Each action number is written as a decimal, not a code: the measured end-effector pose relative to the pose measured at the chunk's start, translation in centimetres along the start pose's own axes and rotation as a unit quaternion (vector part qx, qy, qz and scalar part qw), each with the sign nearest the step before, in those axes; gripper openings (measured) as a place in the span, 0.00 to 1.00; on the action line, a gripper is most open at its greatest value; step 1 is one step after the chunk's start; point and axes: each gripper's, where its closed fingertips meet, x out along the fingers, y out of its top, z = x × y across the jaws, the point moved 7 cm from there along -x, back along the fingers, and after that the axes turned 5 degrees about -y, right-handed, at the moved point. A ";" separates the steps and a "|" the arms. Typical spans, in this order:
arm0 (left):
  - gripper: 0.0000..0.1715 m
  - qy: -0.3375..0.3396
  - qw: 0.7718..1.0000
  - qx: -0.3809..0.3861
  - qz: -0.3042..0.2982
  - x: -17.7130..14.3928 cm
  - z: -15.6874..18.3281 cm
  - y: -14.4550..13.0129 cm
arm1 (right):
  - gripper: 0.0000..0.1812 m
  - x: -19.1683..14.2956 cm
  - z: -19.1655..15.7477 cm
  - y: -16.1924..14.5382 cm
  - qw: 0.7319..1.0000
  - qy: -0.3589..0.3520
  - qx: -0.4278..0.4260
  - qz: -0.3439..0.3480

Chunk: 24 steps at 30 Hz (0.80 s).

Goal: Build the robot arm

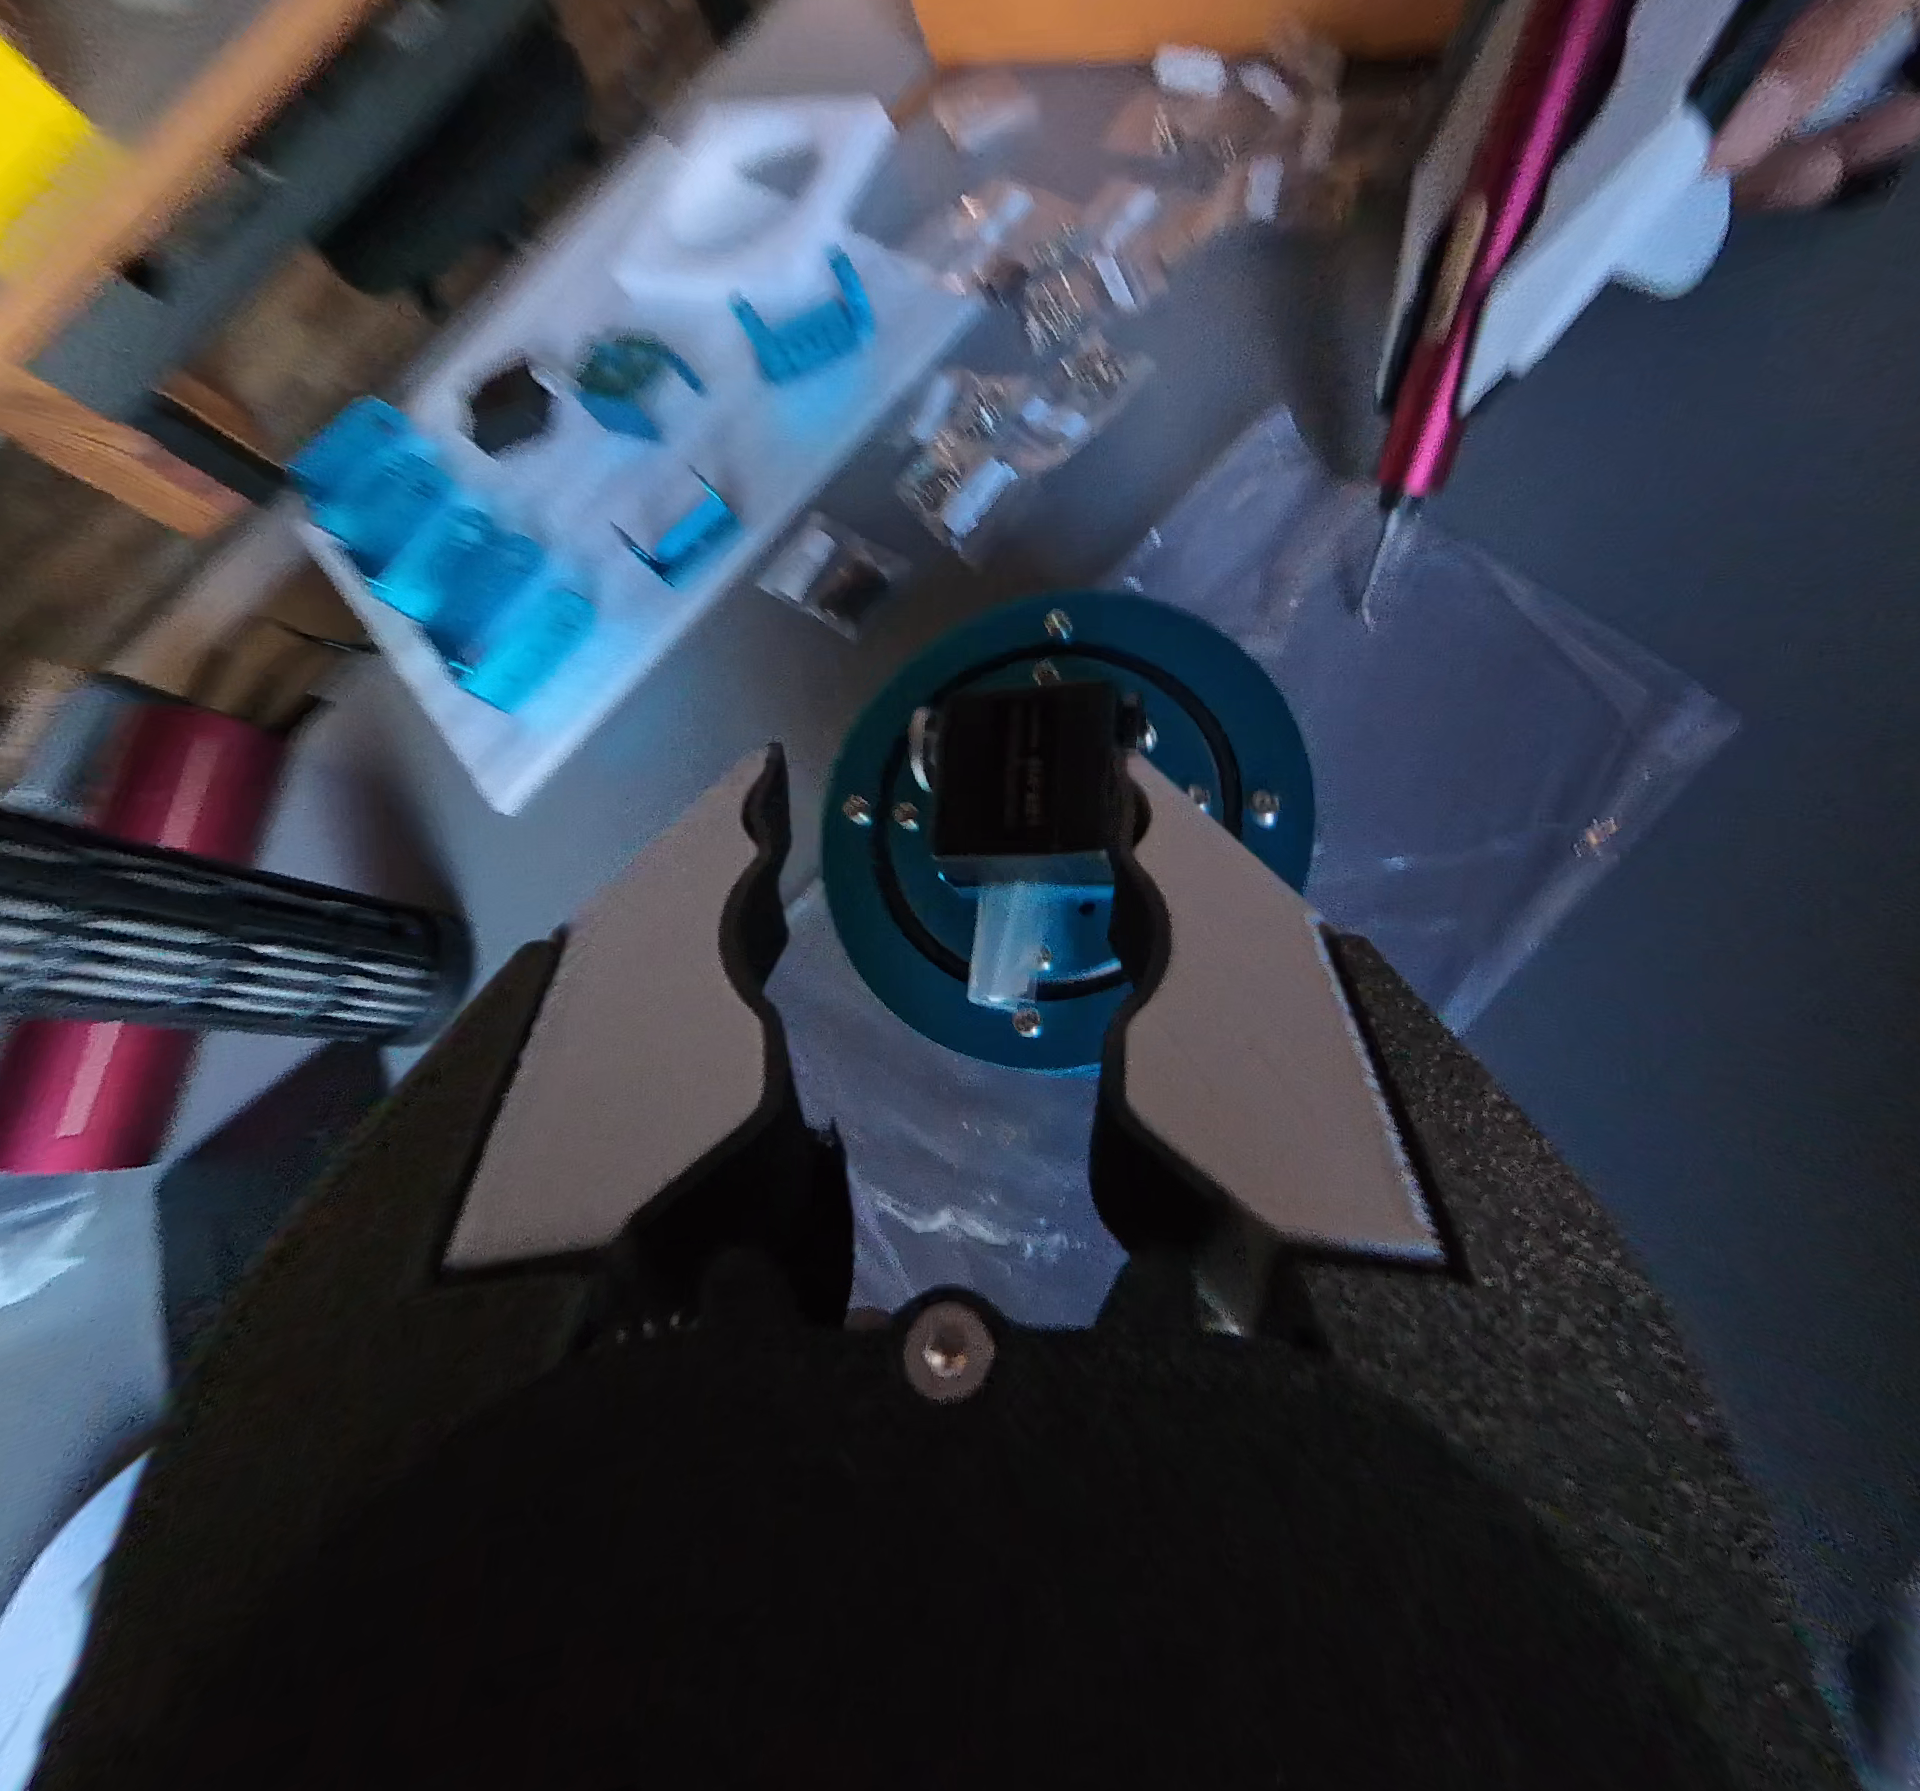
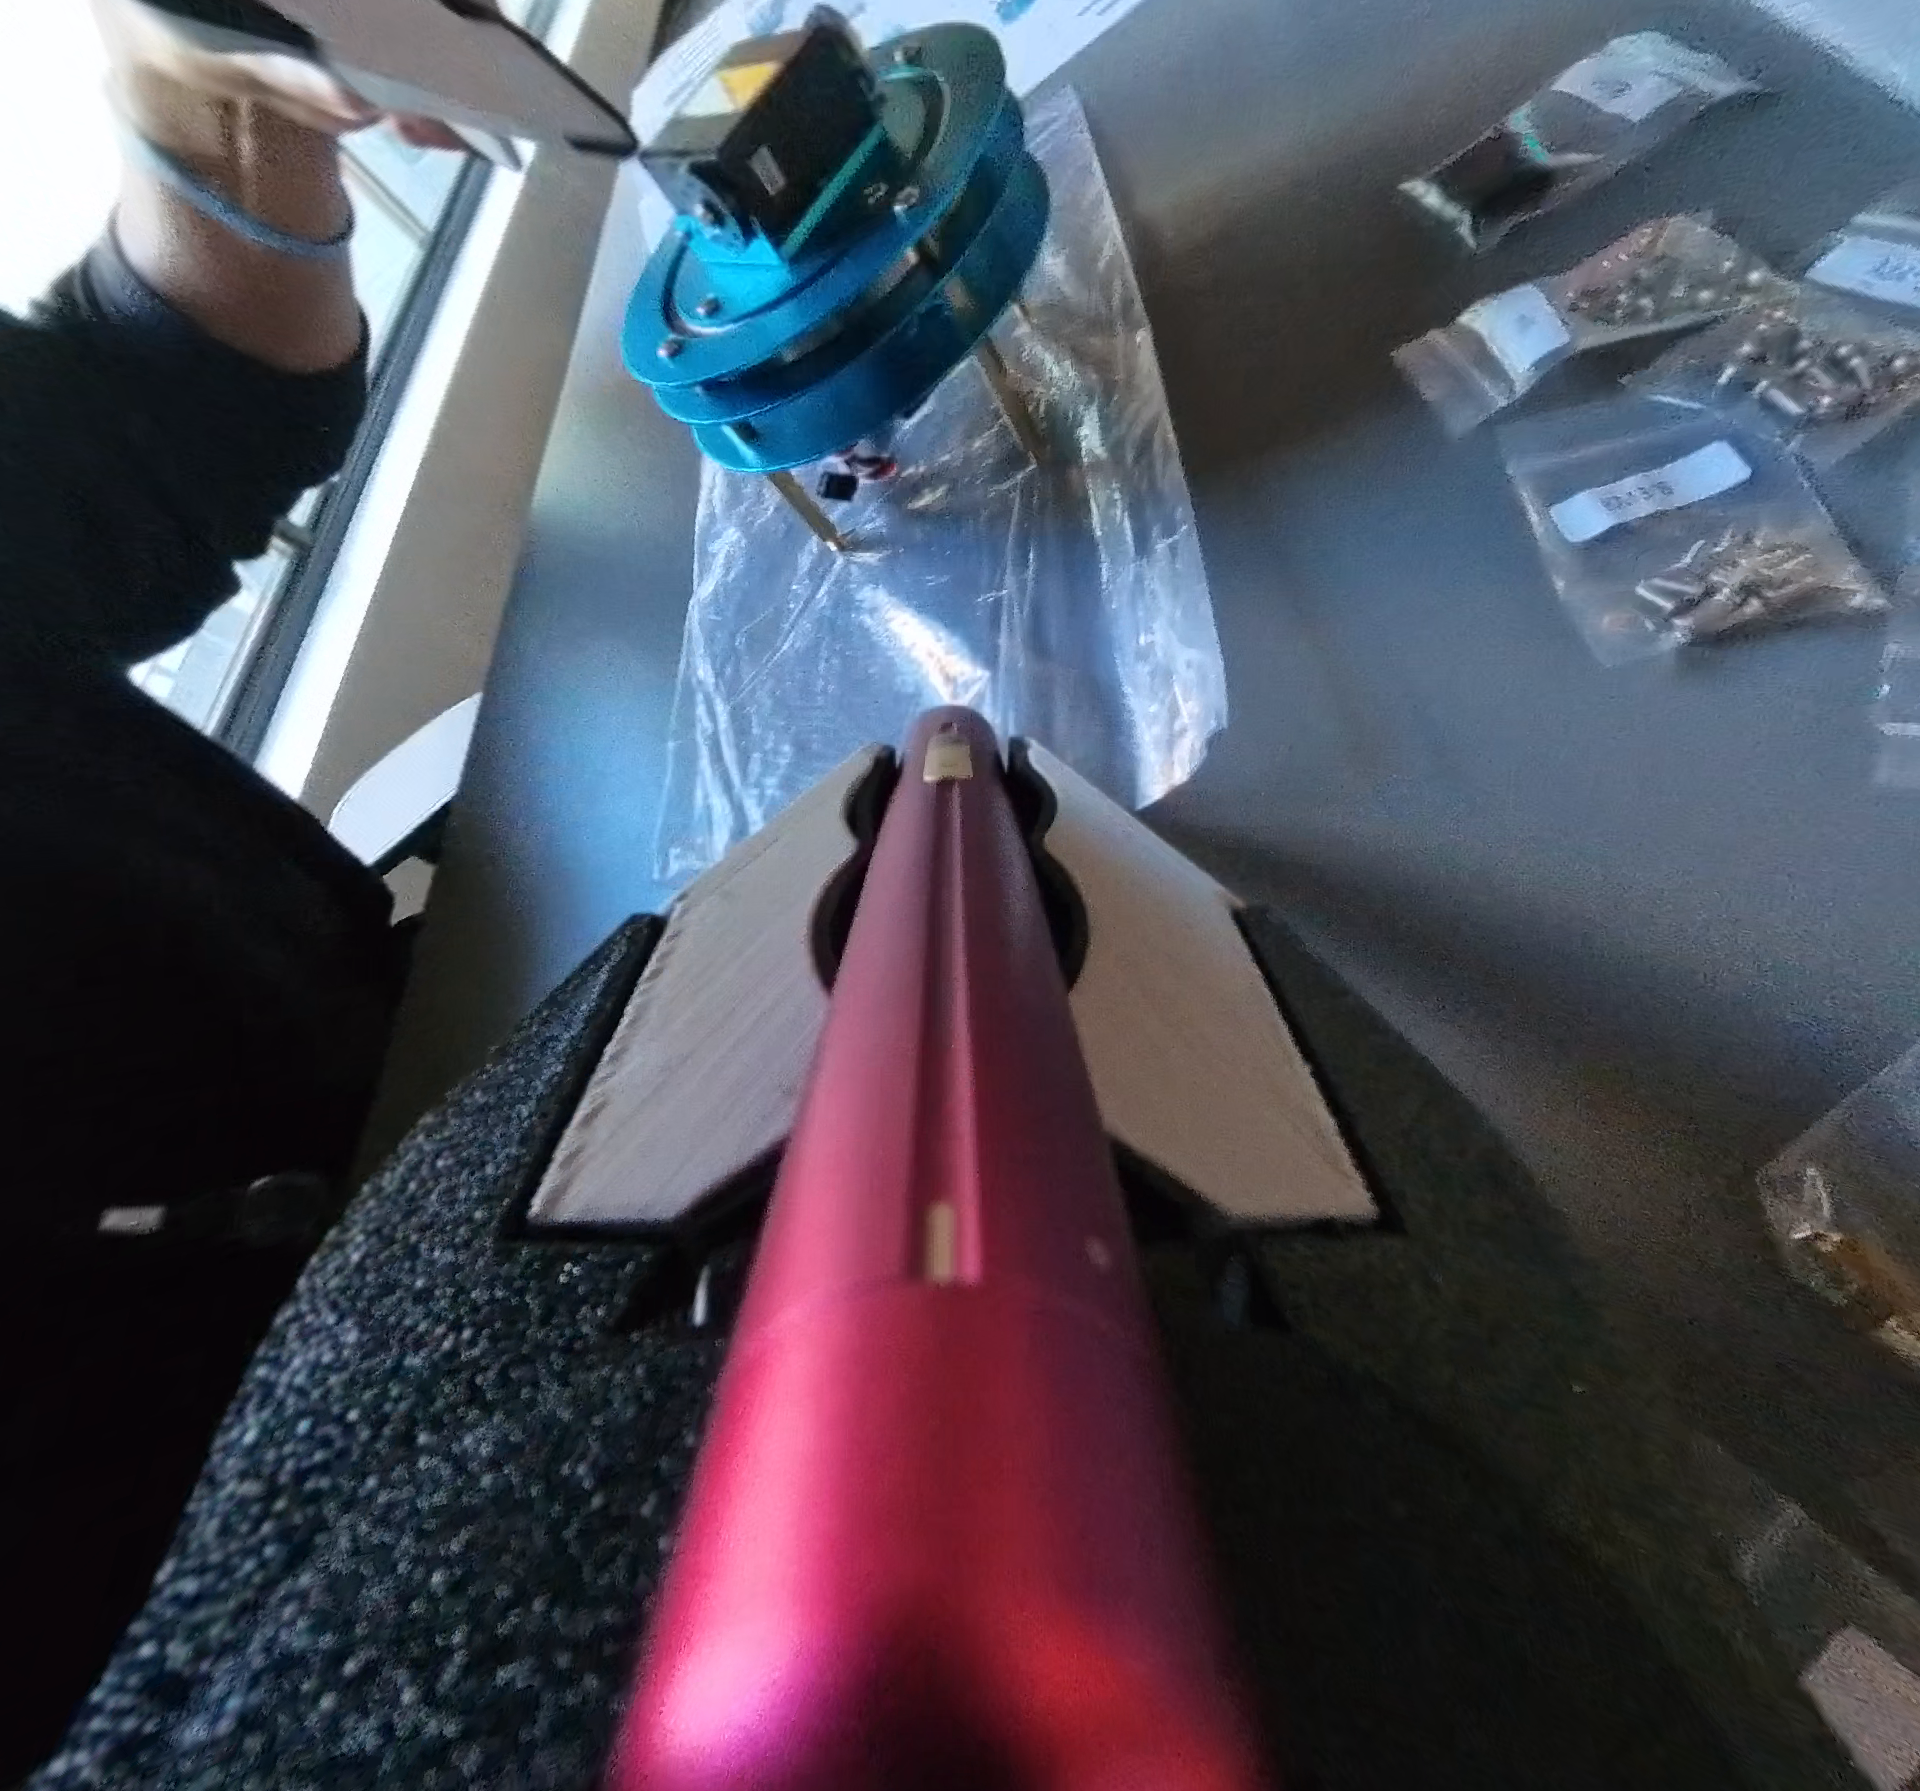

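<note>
A: Left gripper (image 1: 951, 785): jaws wide, nothing clamped. Tips sit over the blue base (image 1: 1068, 832), one to each side of the black servo (image 1: 1023, 770) on top of it. The right-hand tip overlaps the servo's edge; touching or just in front, can't tell through the blur.

B: Noted. Right gripper (image 2: 951, 765): jaws narrow, clamped on the red driver (image 2: 935, 1170), which runs out past the tips along the fingers. In the left view its bit (image 1: 1387, 557) points down at the bag (image 1: 1507, 785), near the bag's far edge.

A: The base: stacked blue rings on thin brass legs (image 2: 816, 510), standing on that clear bag on the grey worktop (image 2: 1403, 910). Servo tilted on the top ring.

B: Right view also shows the left gripper's tip (image 2: 597, 131) level with the servo's pale end.

A: Surroundings: small bags of screws (image 2: 1704, 536) toward the worktop's right edge, well apart from the base. White sheet (image 1: 582, 661) with blue parts (image 1: 800, 328) beyond the base, near the far-left edge. A red cylinder (image 1: 135, 962) at the left edge.

B: A dark sleeve (image 2: 156, 453) fills the left of the right view.
</note>
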 end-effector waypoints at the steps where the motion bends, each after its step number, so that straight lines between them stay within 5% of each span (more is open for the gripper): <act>1: 0.34 0.027 0.999 0.004 0.029 -0.8 0.4 0.7 | 0.12 0.1 0.1 0.0 1.000 -0.004 0.003 0.012; 4: 0.21 0.003 0.993 -0.018 0.114 -2.0 4.2 1.5 | 0.12 0.0 0.4 -0.4 0.999 -0.005 0.035 0.001; 10: 0.17 -0.007 0.996 -0.016 0.092 1.9 11.5 -0.7 | 0.12 -2.1 0.2 -1.2 1.000 -0.014 0.015 -0.005; 24: 0.19 -0.050 0.998 0.032 0.025 10.3 13.3 -0.2 | 0.12 -2.4 -1.3 -1.3 0.989 0.115 0.082 0.051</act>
